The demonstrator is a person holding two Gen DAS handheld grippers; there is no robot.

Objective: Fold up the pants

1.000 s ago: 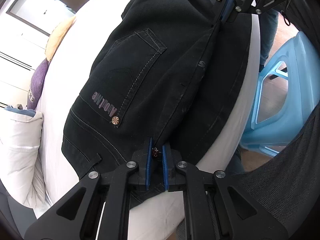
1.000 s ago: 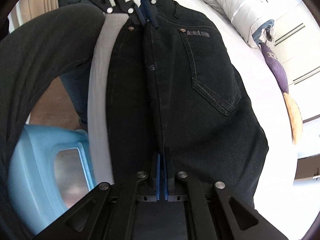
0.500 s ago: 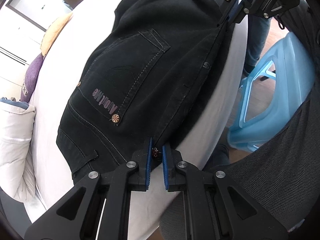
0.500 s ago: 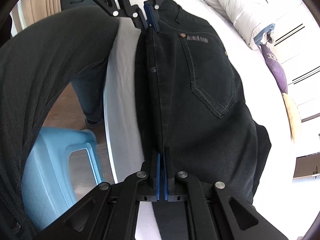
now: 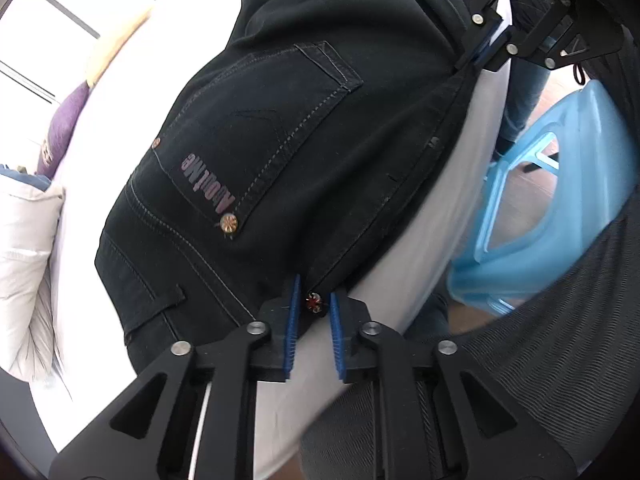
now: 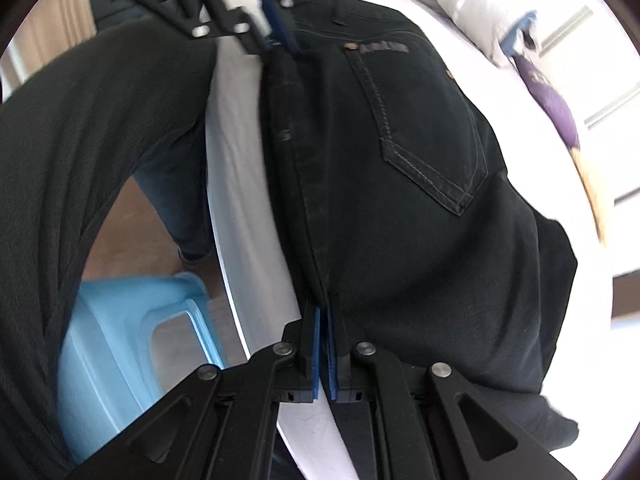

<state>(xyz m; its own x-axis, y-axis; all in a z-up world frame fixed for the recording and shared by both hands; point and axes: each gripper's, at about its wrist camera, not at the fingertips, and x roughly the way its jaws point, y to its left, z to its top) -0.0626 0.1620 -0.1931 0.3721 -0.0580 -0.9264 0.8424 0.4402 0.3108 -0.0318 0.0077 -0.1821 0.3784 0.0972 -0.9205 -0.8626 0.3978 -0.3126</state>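
Observation:
Black jeans lie on the white bed, back pocket up, folded lengthwise. My left gripper holds the waistband corner by its rivet button, blue pads slightly apart around it. My right gripper is shut on the folded edge of the jeans further down the seat. Each gripper shows in the other's view: the right one at the upper right of the left wrist view, the left one at the top of the right wrist view. The held edge runs taut between them near the bed's edge.
A light blue plastic stool stands on the wood floor beside the bed, also in the right wrist view. The person's dark sleeve fills the left. A white duvet and a purple pillow lie further along the bed.
Both grippers have pulled the jeans' held edge toward the bed's edge. More white sheet shows beyond the jeans. The left gripper's pads look slightly wider apart.

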